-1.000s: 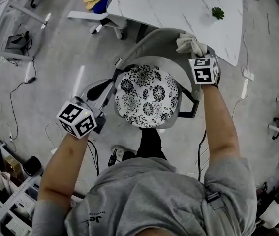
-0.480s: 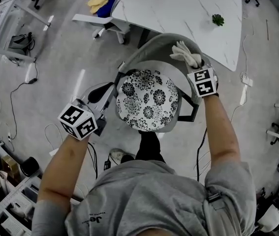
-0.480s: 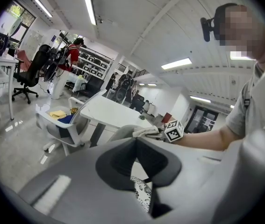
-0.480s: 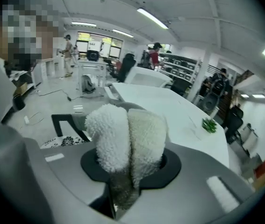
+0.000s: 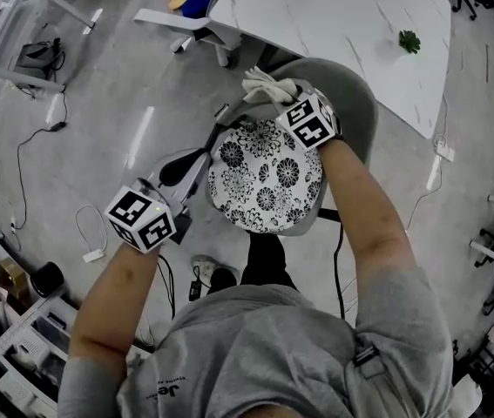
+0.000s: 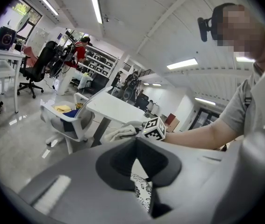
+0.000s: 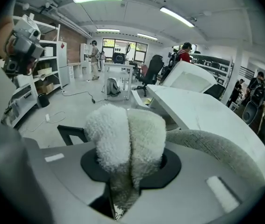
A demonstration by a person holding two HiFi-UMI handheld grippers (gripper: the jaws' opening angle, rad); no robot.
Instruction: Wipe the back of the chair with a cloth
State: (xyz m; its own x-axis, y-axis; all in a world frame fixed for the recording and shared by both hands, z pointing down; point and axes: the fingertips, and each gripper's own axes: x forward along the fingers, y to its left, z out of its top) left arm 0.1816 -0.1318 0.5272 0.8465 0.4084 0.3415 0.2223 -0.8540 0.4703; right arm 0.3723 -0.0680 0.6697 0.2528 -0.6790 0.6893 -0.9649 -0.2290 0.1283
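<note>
Closest to you, your right hand-held gripper [image 7: 128, 169] is clamped on the cloth [image 7: 125, 134]. The fluffy white wad is pinched between the jaws and bulges out just past their tips. Directly beyond it is the grey fabric rim of the chair back [image 7: 216, 146], which curves away to the right of the gripper. From above, the cloth lies on the top edge of that rim, near one end, and appears to touch it. The patterned seat cushion [image 5: 268, 177] is just under your forearm.

Your left hand-held gripper [image 6: 137, 157] has its jaws drawn nearly together with nothing between them. Only a sliver of the cushion print shows through the slit. It sits low beside the chair, near the black armrest [image 5: 181, 165], but you cannot tell from here whether it touches it.

This looks like the wiping step itself, with the cloth at one end of the rim. Most of the back lies to the right of the right gripper. The next move calls for holding the pinch firm, pressing the wad flat to the fabric and drawing it along the curve. Beyond the chair stands the white tabletop [image 5: 334, 16], well clear.
</note>
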